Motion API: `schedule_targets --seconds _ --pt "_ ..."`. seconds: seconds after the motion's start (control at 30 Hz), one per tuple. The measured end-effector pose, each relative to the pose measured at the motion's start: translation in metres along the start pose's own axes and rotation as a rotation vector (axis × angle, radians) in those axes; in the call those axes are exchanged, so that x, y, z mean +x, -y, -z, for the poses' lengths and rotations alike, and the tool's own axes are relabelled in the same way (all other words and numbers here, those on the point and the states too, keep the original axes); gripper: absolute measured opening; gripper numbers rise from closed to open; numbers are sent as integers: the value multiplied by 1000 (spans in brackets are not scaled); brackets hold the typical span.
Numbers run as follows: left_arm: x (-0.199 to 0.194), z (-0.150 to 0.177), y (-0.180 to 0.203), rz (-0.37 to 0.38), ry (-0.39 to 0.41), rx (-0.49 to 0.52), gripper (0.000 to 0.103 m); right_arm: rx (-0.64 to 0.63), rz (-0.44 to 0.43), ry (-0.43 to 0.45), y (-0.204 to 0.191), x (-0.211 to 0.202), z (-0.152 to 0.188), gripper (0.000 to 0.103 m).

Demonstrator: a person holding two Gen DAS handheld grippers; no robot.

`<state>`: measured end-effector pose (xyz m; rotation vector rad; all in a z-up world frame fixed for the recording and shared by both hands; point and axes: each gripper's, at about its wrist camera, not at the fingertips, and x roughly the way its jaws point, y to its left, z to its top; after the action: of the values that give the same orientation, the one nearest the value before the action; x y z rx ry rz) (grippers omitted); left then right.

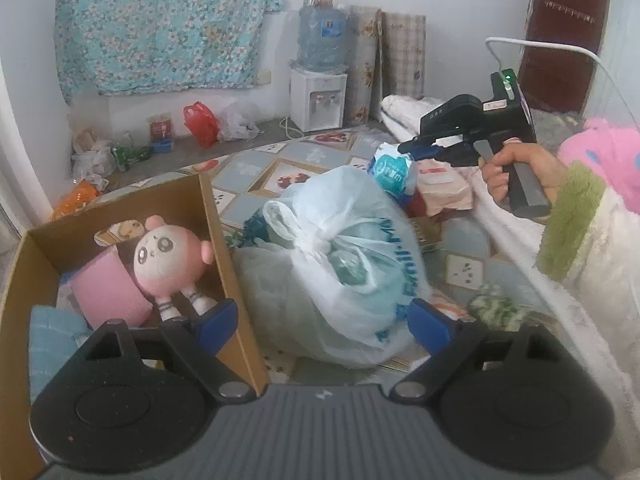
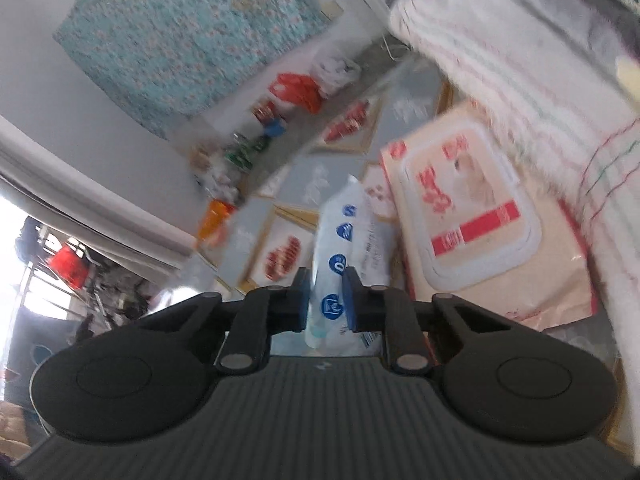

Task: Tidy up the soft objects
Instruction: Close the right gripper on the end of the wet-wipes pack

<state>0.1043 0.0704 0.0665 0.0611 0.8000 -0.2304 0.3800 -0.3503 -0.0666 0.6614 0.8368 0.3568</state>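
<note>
Jaws of right gripper (image 2: 326, 296) clamped on tissue pack (image 2: 340, 248); left gripper (image 1: 322, 316) wide open over bag (image 1: 332, 264), box (image 1: 216, 216) at 9 o'clock.

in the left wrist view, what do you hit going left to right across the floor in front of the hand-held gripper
cardboard box with the pink doll in it → tied white plastic bag → blue and white tissue pack pinched by the right hand-held gripper → wet wipes pack → person's hand
</note>
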Motion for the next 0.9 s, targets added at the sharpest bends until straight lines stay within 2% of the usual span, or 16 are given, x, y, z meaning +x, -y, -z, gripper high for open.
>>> schedule_targets --seconds 0.07,0.17,0.27,0.37,0.4,0.43,0.5,0.57,0.63,0.77,0.83,0.87,0.9 --pt "-8 8 5 31 18 -12 93 -1 -28 16 2 -22 0 0" --pt "-15 22 16 87 29 -25 93 -12 -43 47 10 -59 6 0" --pt "-13 36 31 146 19 -29 93 -59 -8 81 21 -94 20 0" --pt "-6 44 45 186 27 -51 93 -89 15 74 32 -113 29 6" --pt "-3 46 49 186 37 -62 93 -99 10 65 32 -115 31 16" --pt "0 49 53 180 47 -72 93 -101 13 61 32 -114 32 33" --pt "5 50 60 167 65 -81 93 -114 28 53 26 -104 33 55" --pt "8 53 67 150 82 -74 93 -160 28 29 10 -82 33 59" --pt "11 55 73 128 89 -61 93 -199 49 12 -4 -59 32 74" --pt "18 59 75 119 78 -48 93 -348 157 19 -33 -7 29 77" --pt "20 60 73 125 70 -51 93 -363 202 -2 -35 13 29 77" --pt "21 61 73 127 68 -48 93 -360 220 -9 -34 20 28 77" --pt "22 62 72 127 66 -44 93 -354 238 -14 -31 26 28 71"
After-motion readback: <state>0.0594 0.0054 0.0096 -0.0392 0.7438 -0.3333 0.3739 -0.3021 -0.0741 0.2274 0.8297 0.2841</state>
